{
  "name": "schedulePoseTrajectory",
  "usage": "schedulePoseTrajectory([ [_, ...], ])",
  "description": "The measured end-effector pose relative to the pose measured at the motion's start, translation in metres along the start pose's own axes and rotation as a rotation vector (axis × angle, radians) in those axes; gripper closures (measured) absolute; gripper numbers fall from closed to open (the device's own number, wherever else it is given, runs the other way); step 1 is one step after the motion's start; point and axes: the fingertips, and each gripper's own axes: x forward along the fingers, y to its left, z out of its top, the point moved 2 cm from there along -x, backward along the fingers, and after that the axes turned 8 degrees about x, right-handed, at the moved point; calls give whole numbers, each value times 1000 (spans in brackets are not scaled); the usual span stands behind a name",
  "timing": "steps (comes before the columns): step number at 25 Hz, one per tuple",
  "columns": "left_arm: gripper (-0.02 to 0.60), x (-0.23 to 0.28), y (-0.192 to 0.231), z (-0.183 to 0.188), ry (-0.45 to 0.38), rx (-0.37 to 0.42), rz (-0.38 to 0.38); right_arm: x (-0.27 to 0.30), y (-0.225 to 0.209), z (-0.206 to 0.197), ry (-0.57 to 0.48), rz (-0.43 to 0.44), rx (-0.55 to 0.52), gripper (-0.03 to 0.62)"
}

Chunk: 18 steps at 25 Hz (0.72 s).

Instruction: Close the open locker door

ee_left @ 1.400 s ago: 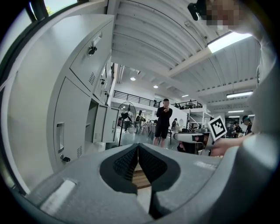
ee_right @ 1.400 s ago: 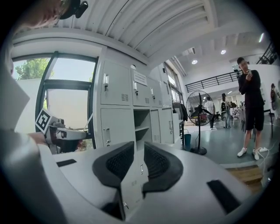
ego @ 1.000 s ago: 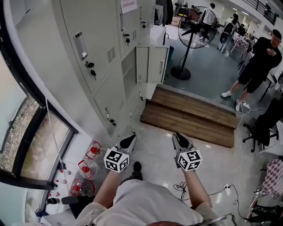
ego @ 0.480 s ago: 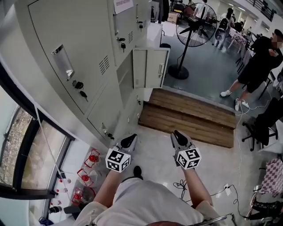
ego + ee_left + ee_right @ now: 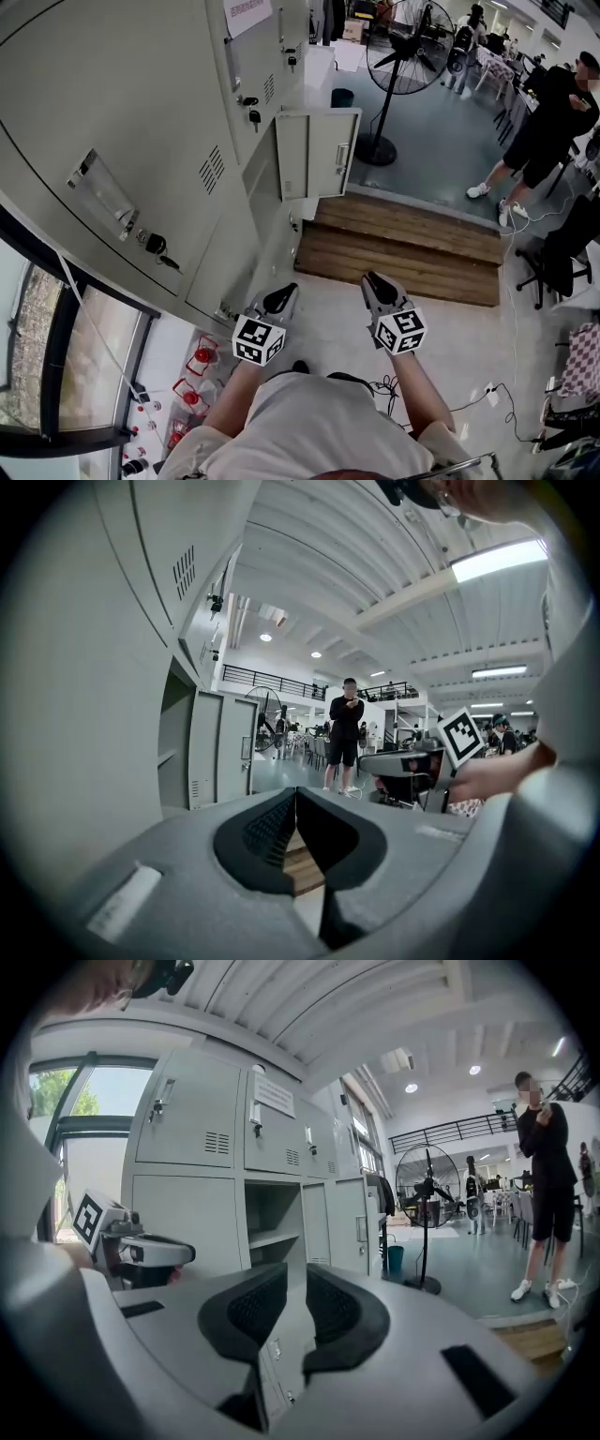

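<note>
Locker door (image 5: pixel 319 155) stands open, swung out at a right angle from the locker bank (image 5: pixel 131 103), just above the near end of the wooden step (image 5: pixel 403 248). The open compartment (image 5: pixel 272 1227) with one shelf shows beside it. Both grippers are held low in front of the person, well apart from the door, touching nothing. Left gripper (image 5: pixel 279 298): fingers (image 5: pixel 267 827) drawn together, seemingly meeting at the tips, nothing between them. Right gripper (image 5: pixel 380 289): fingers (image 5: pixel 333 1307) narrow, a slim gap between them, empty. A standing fan (image 5: pixel 403 56) is on the floor past the step. A person in black (image 5: pixel 544 127) stands at far right.
</note>
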Motion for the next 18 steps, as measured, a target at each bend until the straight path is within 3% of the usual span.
schedulePoseTrajectory([
  [10,566,25,26,-5,10,-34,6,31,-20,1,30,-8,9,534],
  [18,566,62,44,2,15,-44,89,76,-58,19,45,67,9,534],
])
